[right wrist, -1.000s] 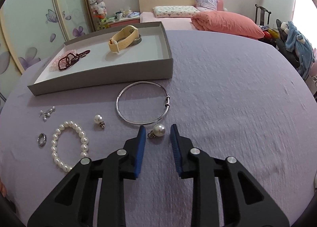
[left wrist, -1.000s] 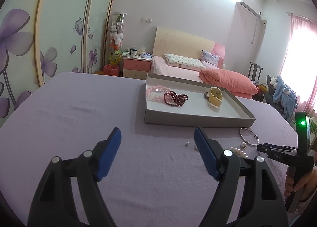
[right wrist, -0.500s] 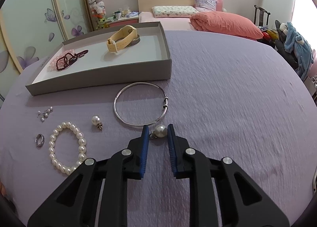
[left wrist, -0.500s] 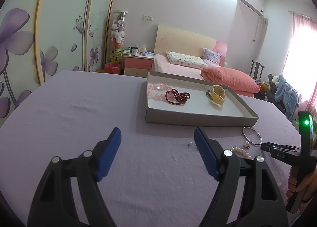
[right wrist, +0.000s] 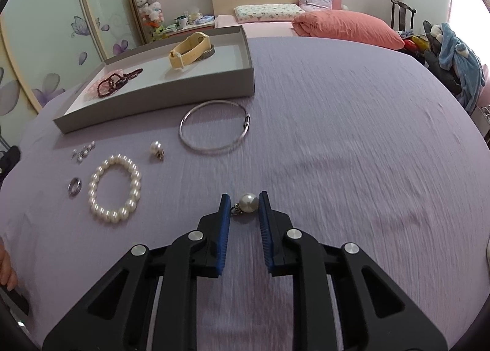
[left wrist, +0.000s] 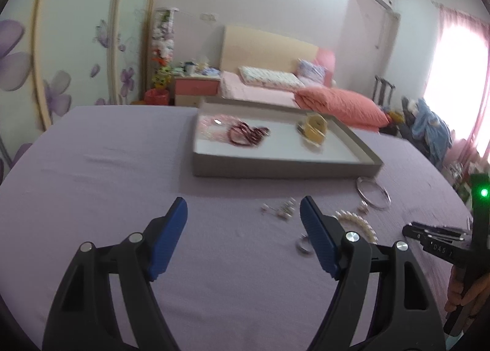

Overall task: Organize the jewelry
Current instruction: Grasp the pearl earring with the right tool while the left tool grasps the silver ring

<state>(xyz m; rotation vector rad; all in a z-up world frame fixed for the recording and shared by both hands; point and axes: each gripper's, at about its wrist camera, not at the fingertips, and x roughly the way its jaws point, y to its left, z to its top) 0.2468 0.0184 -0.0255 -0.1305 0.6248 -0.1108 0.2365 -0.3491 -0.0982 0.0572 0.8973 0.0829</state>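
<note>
Lifted since a moment ago, the round white pearl earring sits pinched between the right gripper jaws, well clear of the silver bangle on the purple tablecloth. From the left wrist, the left gripper hangs wide open over the cloth, near the grey cardboard tray.

Motion blur smears the tray contents; small studs are indistinct.

Bangle before tray

Home bedroom: bed, pink pillows, floral wardrobe doors.
</note>
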